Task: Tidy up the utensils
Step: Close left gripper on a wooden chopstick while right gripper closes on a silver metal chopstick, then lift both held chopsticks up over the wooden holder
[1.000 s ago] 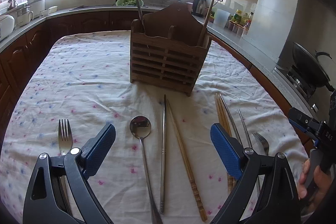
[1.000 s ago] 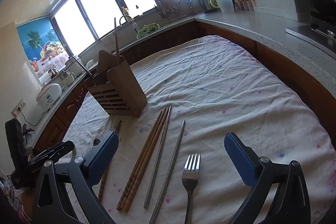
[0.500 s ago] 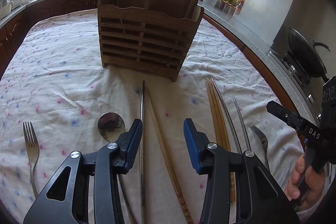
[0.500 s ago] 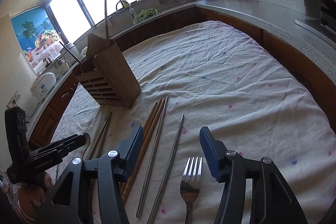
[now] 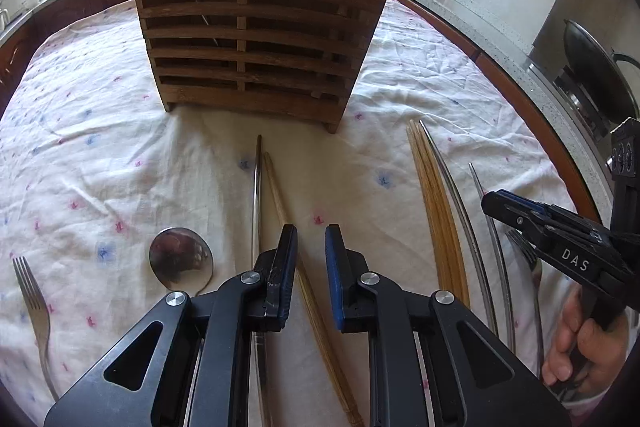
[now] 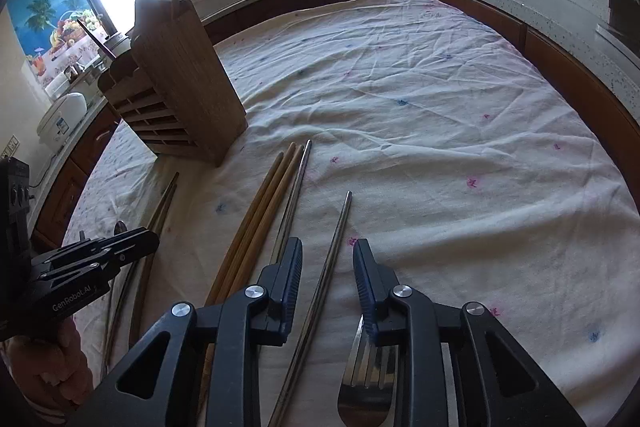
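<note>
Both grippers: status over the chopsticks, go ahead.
Left gripper jaws just closing astride wooden chopstick, no grip yet. Right gripper closing astride steel chopstick, also ungripped. Holder path clear.

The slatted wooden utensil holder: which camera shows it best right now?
The left wrist view. The slatted wooden utensil holder stands there almost face-on, with its slats, top edge and the utensils standing in it visible. The right wrist view shows the holder only obliquely, off to the left, mostly its solid side panel.

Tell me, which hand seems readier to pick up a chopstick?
Probably left: the left gripper has just been closing its jaws, which nearly pinch the wooden chopstick between them.
</note>
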Action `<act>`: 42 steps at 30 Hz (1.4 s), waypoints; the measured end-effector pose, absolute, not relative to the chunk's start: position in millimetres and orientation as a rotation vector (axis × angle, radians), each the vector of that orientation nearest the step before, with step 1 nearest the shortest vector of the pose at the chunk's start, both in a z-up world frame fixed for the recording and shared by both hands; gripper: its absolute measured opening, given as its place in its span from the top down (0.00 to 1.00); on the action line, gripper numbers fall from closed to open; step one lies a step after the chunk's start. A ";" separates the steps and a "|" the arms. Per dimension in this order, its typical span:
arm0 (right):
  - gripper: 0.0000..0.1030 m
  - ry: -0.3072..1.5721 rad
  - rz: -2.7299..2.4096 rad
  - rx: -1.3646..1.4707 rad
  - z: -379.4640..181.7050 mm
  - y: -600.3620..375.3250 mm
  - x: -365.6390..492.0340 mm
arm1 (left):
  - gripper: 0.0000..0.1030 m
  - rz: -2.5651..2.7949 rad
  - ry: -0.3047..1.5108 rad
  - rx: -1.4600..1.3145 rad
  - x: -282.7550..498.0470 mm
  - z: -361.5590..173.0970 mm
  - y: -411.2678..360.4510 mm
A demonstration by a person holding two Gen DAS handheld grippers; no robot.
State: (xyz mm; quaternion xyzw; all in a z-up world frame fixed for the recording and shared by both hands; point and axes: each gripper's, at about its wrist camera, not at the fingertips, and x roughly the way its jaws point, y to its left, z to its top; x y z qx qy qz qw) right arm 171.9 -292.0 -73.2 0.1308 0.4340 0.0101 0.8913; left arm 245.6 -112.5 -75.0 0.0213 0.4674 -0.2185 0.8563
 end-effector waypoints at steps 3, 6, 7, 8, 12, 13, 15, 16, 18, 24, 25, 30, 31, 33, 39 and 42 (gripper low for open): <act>0.82 0.910 0.022 0.244 -75.8 -289.0 177.9 | 0.87 -0.493 0.986 0.033 246.7 -75.4 -111.8; 0.90 0.915 0.033 0.258 -76.7 -291.6 180.3 | 0.87 -0.519 0.988 0.069 242.9 -73.8 -116.6; 0.90 0.915 0.034 0.258 -76.9 -291.7 180.9 | 0.87 -0.511 0.986 0.080 242.7 -73.0 -117.9; 0.90 0.915 0.036 0.263 -77.1 -292.1 181.3 | 0.87 -0.491 0.983 0.089 243.6 -72.7 -118.3; 0.88 0.917 0.045 0.276 -76.8 -293.1 184.1 | 0.86 -0.444 1.009 0.084 255.9 -78.7 -114.5; 0.88 0.917 0.046 0.275 -76.5 -292.8 185.4 | 0.86 -0.439 1.012 0.079 258.7 -80.1 -113.6; 0.88 0.919 0.046 0.267 -76.3 -291.3 188.6 | 0.86 -0.443 1.004 0.085 263.2 -80.0 -117.0; 0.88 0.919 0.047 0.263 -76.5 -290.5 190.3 | 0.86 -0.449 1.001 0.090 266.0 -80.1 -120.2; 0.88 0.919 0.049 0.254 -76.7 -289.0 193.2 | 0.87 -0.472 0.996 0.102 269.6 -80.6 -126.0; 0.90 0.935 0.060 0.255 -76.6 -290.2 195.6 | 0.90 -0.505 1.007 0.149 269.6 -80.5 -140.1; 0.89 0.939 0.060 0.247 -76.2 -289.5 197.0 | 0.89 -0.506 1.013 0.148 272.7 -80.2 -141.6; 0.89 0.938 0.058 0.228 -77.3 -286.7 205.9 | 0.74 -0.508 1.002 0.206 281.4 -80.3 -158.3; 0.89 0.934 0.057 0.226 -77.7 -286.3 206.4 | 0.74 -0.508 0.990 0.234 280.3 -80.8 -162.9; 0.89 0.930 0.060 0.218 -78.0 -285.5 206.4 | 0.78 -0.506 0.966 0.283 278.3 -81.7 -169.8; 0.95 0.921 0.085 0.283 -74.0 -291.7 199.9 | 0.96 -0.526 0.962 0.227 274.8 -74.0 -160.6; 0.95 0.884 0.106 0.290 -59.0 -289.0 188.6 | 0.96 -0.541 0.938 0.173 264.5 -60.0 -146.8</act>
